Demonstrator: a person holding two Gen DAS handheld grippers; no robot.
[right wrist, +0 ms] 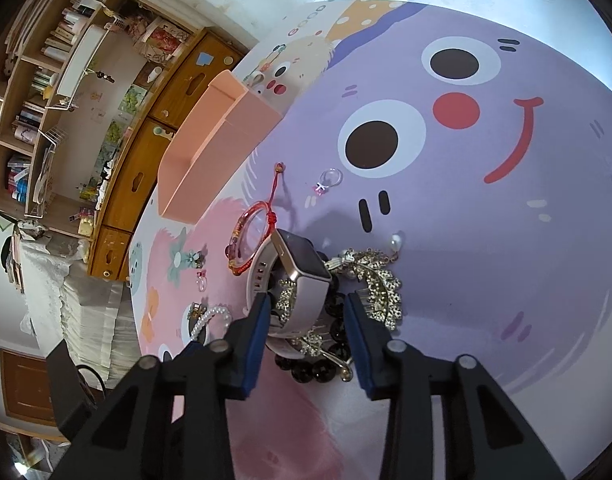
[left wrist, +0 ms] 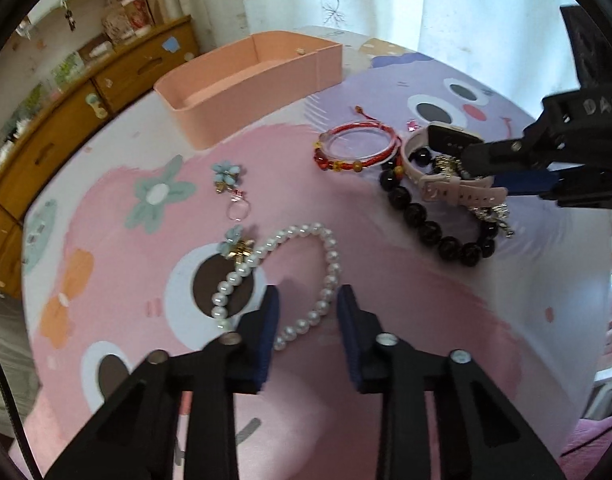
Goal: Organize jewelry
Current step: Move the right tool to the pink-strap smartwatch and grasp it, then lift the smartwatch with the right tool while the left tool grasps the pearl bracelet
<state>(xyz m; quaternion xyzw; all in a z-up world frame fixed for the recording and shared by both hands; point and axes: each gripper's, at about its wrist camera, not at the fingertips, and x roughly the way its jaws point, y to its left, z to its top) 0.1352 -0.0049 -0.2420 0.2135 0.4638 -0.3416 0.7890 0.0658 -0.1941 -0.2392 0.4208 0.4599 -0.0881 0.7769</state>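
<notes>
1. Here, the pink box (left wrist: 241,92) on the desk (left wrist: 386,300) holds no jewelry that shows.
2. Left gripper (left wrist: 308,300) fingers apart over the pearl bracelet (left wrist: 289,276).
3. Right gripper (right wrist: 306,312) fingers apart around the watch (right wrist: 301,276), unclamped.

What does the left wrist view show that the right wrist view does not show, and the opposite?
Only the left wrist view shows the left gripper with the whole pearl bracelet between its open fingers, and the inside of the pink box.

Only the right wrist view shows the clear ring on the purple face and the shelves of books.

Both show the right gripper around the watch, the red cord bracelet and the dark bead bracelet.
</notes>
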